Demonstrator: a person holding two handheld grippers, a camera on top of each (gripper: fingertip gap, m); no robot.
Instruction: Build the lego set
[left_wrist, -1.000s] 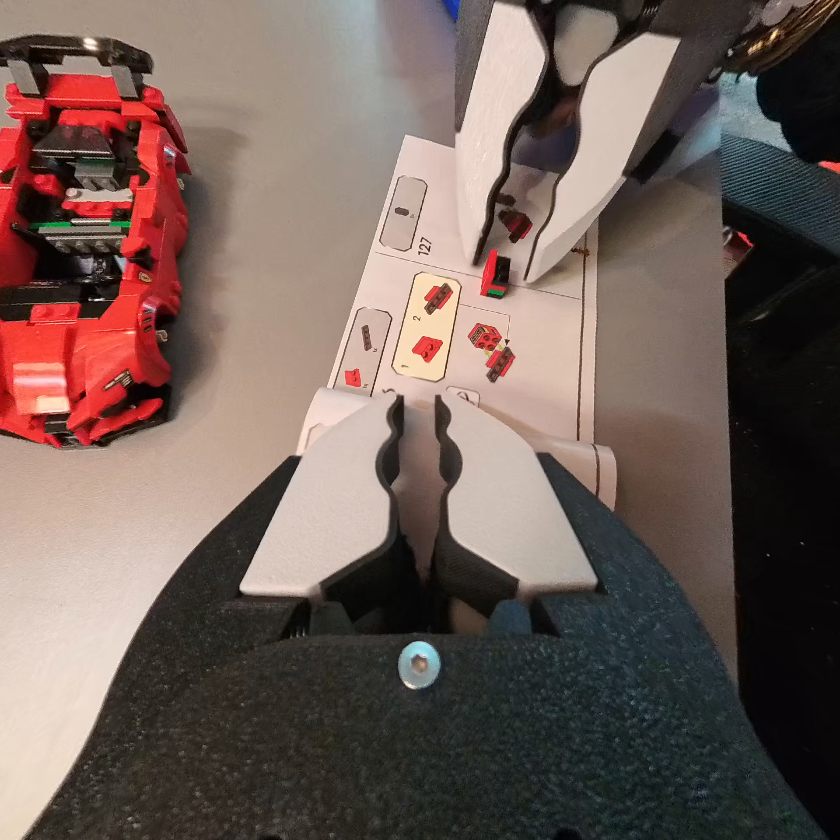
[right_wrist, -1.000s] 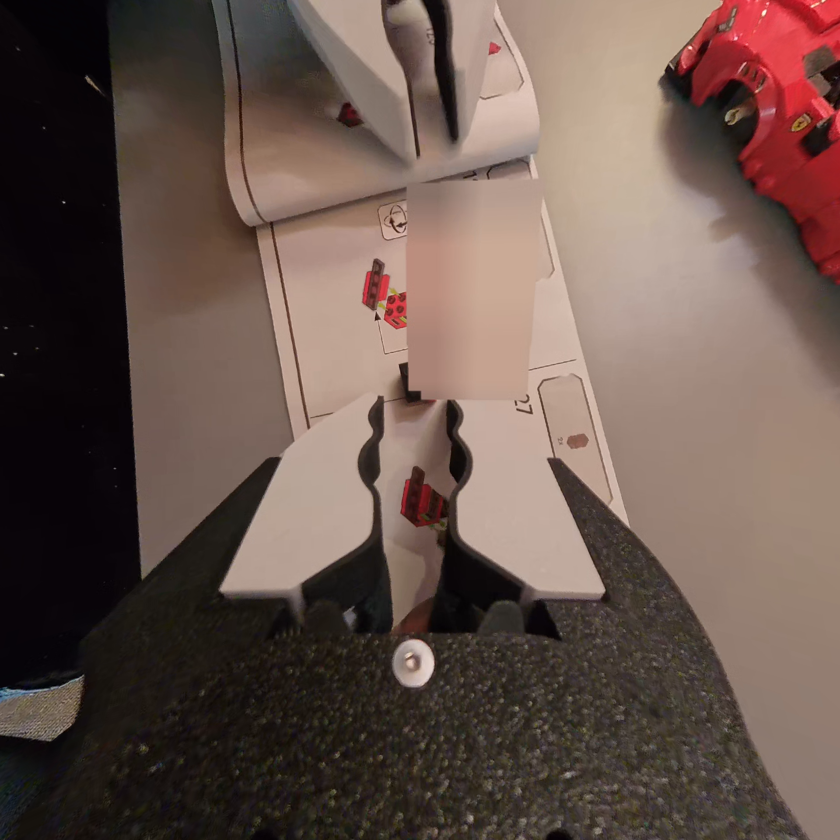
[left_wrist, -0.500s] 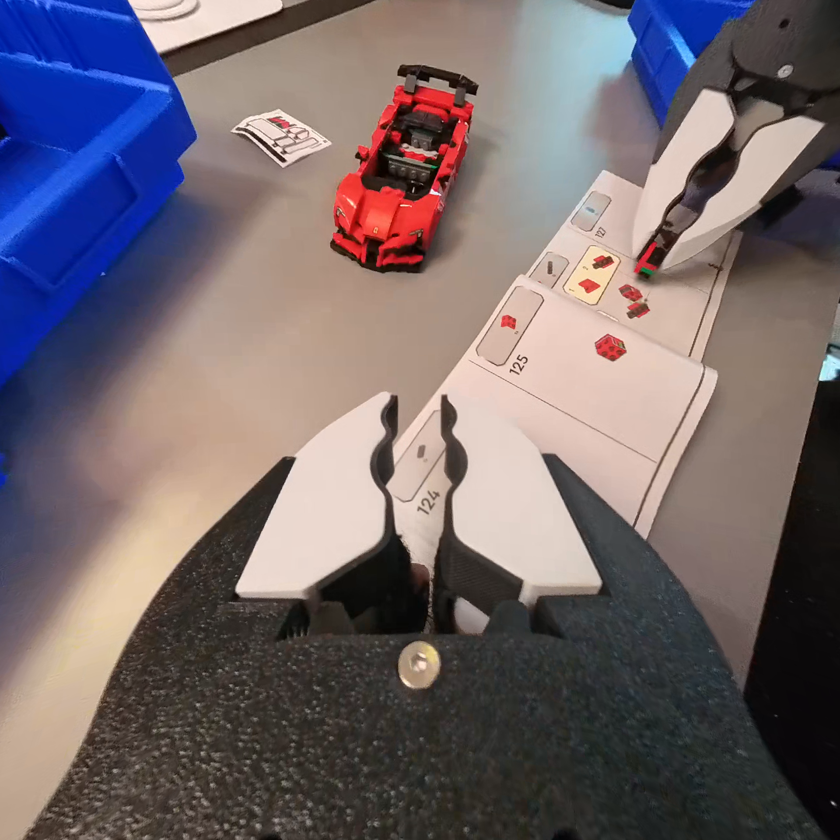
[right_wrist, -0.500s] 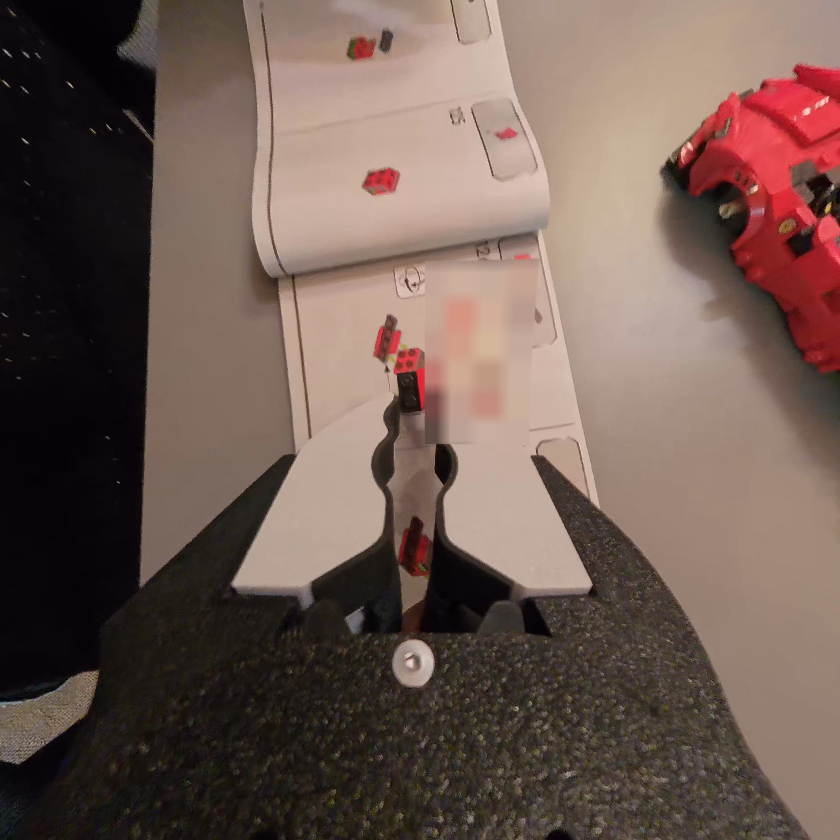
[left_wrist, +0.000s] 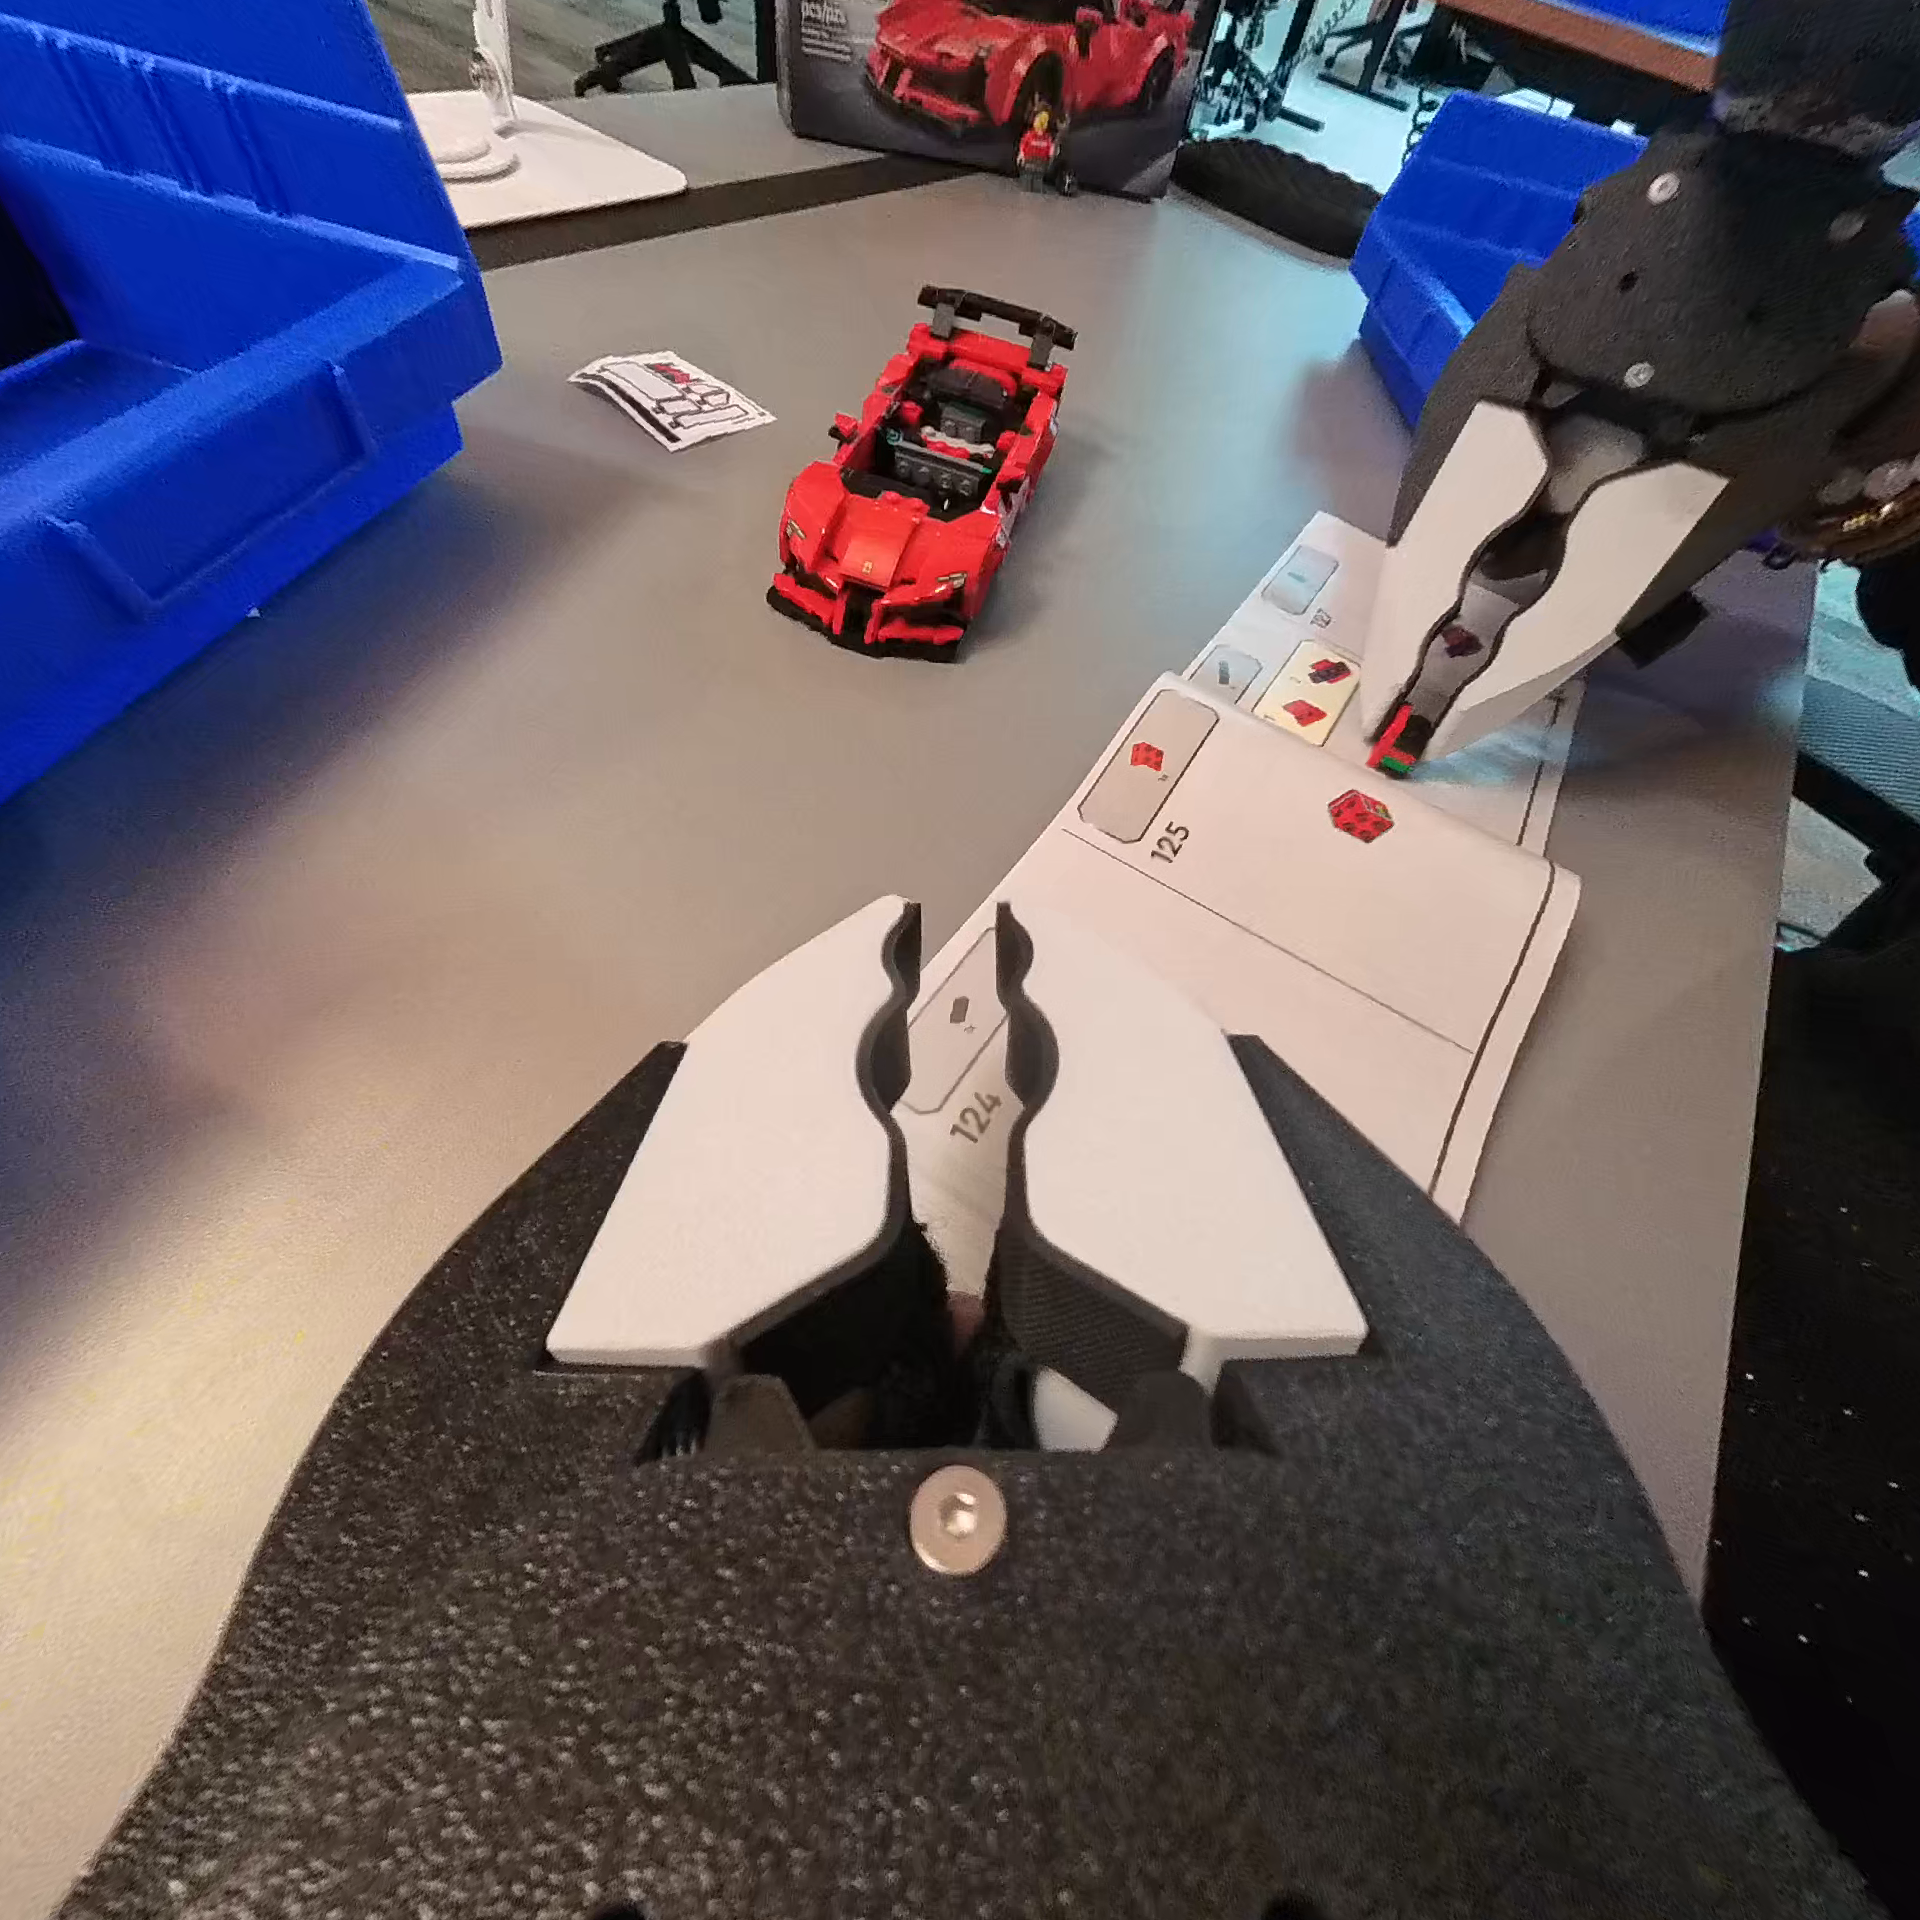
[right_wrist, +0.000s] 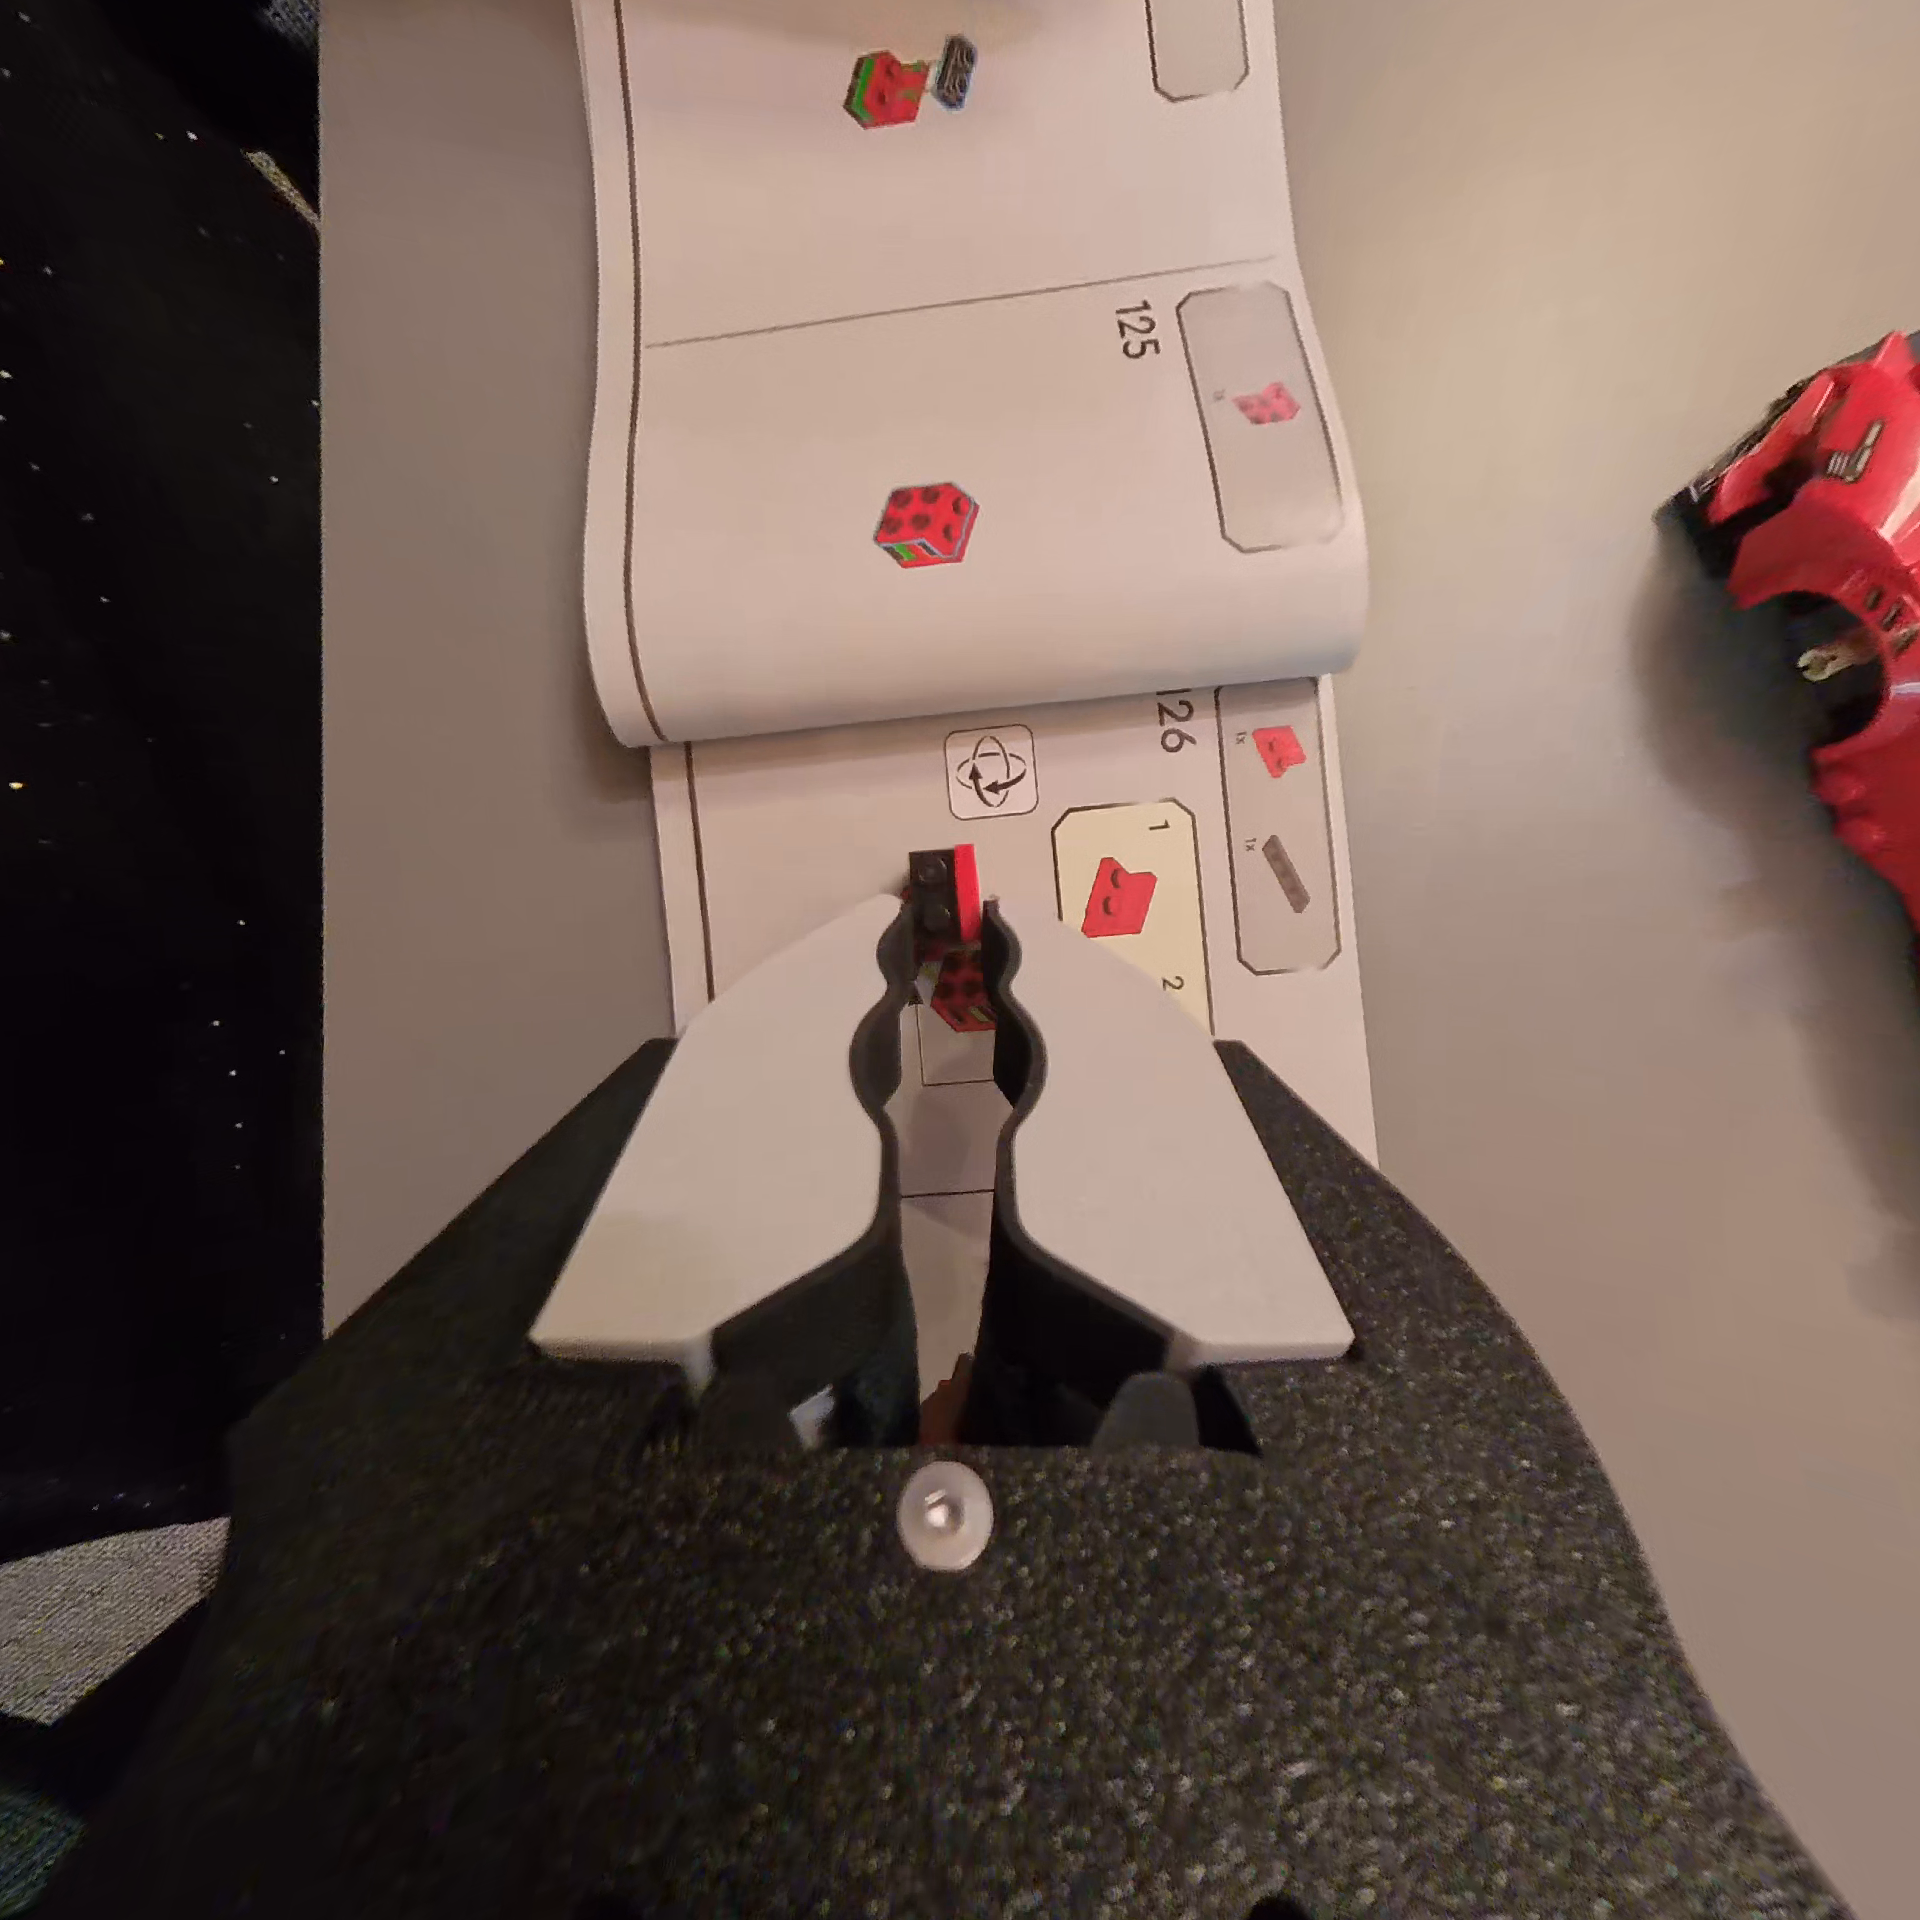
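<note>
A small red and black brick assembly (right_wrist: 940, 883) sits on the open instruction booklet (right_wrist: 935, 436), and my right gripper (right_wrist: 943, 906) is shut on it at the fingertips. In the left wrist view the right gripper (left_wrist: 1415, 732) points down at the page with the brick (left_wrist: 1390, 746) at its tips, touching the paper. My left gripper (left_wrist: 954, 916) hovers over the near end of the booklet (left_wrist: 1299, 935), its jaws nearly together and empty. The red Lego car (left_wrist: 914, 499) stands on the grey table left of the booklet, and its nose shows in the right wrist view (right_wrist: 1818, 623).
A large blue bin (left_wrist: 208, 364) stands at the left and another blue bin (left_wrist: 1455, 260) at the far right. A sticker sheet (left_wrist: 670, 400) lies beyond the car. The Lego box (left_wrist: 987, 83) stands at the back. The table edge runs just right of the booklet. One gripper's finger ends stand about 20 cm off the other's.
My left gripper has pulled back and up from the booklet, so more of the table shows. My right gripper has closed on the small brick assembly that lay in front of its tips.
</note>
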